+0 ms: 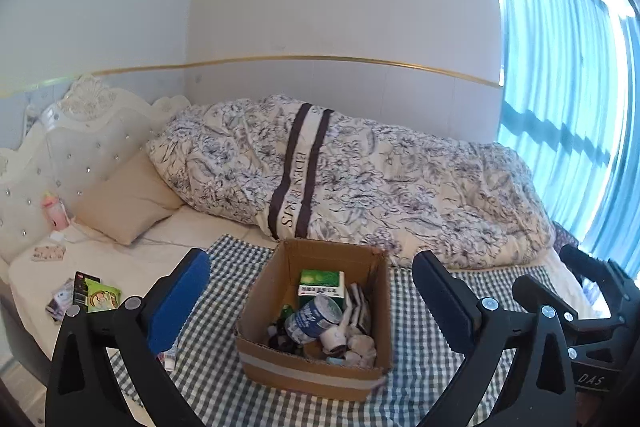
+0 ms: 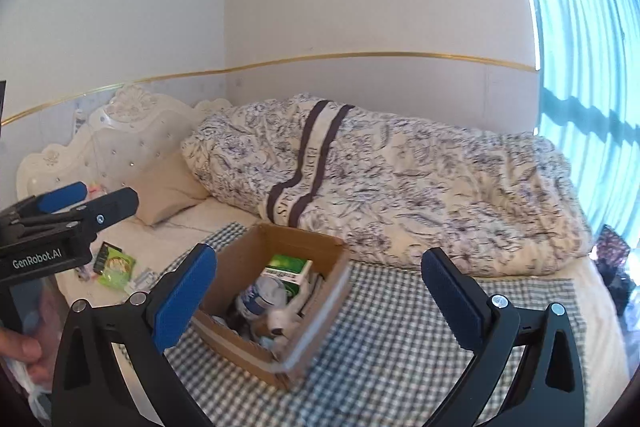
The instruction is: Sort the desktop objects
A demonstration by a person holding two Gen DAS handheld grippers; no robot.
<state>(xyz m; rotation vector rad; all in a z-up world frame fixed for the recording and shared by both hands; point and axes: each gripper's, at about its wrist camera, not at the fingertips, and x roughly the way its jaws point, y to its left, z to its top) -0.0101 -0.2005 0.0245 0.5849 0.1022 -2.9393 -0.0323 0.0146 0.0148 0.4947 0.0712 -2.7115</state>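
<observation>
An open cardboard box [image 1: 312,371] [image 2: 256,351] stands on a blue-checked cloth [image 1: 216,383] [image 2: 400,343] on the bed. Inside lie a green carton [image 1: 322,281] [image 2: 286,267], a blue-and-white can [image 1: 314,319] on its side and several small white items. My left gripper [image 1: 310,257] [image 2: 108,193] hovers open just before the box, nothing between its fingers. My right gripper [image 2: 319,253] [image 1: 544,267] is open too and empty, to the right of the left one. A green packet [image 1: 103,297] [image 2: 116,265], a black packet [image 1: 81,289] and a small tube [image 1: 168,361] lie left of the box.
A rumpled floral quilt [image 1: 360,179] fills the far side of the bed, with a beige pillow [image 1: 128,203] and white tufted headboard [image 1: 80,163] at left. A pink bottle [image 1: 56,213] stands by the headboard. Blue curtains [image 1: 568,87] hang at right. A hand [image 2: 24,351] holds the left gripper.
</observation>
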